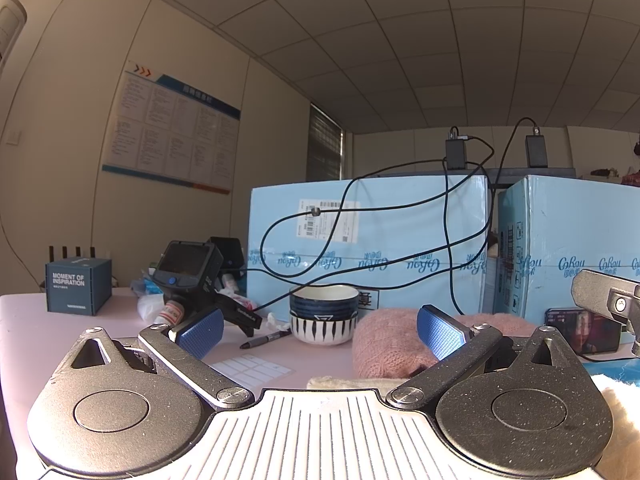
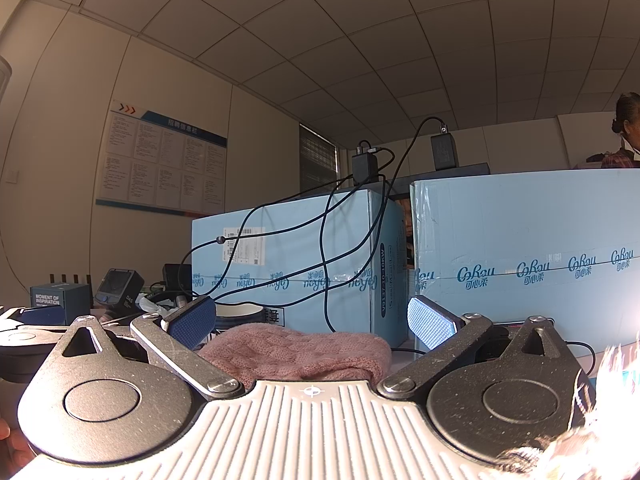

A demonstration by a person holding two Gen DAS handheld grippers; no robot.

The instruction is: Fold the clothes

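Note:
A pink knitted garment (image 1: 390, 344) lies bunched on the pale table, right of centre in the left wrist view and straight ahead in the right wrist view (image 2: 300, 354). My left gripper (image 1: 320, 330) is open and empty, low over the table, its right pad (image 1: 438, 330) in front of the knit. My right gripper (image 2: 312, 324) is open and empty, with the knit lying between and just beyond its pads. A cream fluffy cloth (image 1: 618, 408) shows at the lower right edge of the left wrist view. Part of the right gripper (image 1: 608, 300) shows at the right edge of that view.
Two stacked bowls (image 1: 324, 314) stand behind a black marker (image 1: 266, 339) and a white label sheet (image 1: 252, 368). Big light-blue cartons (image 1: 368, 240) with hanging black cables (image 1: 450, 240) wall off the back. A phone (image 1: 584, 330), a dark box (image 1: 78, 286) and a handheld scanner (image 1: 188, 272) stand around.

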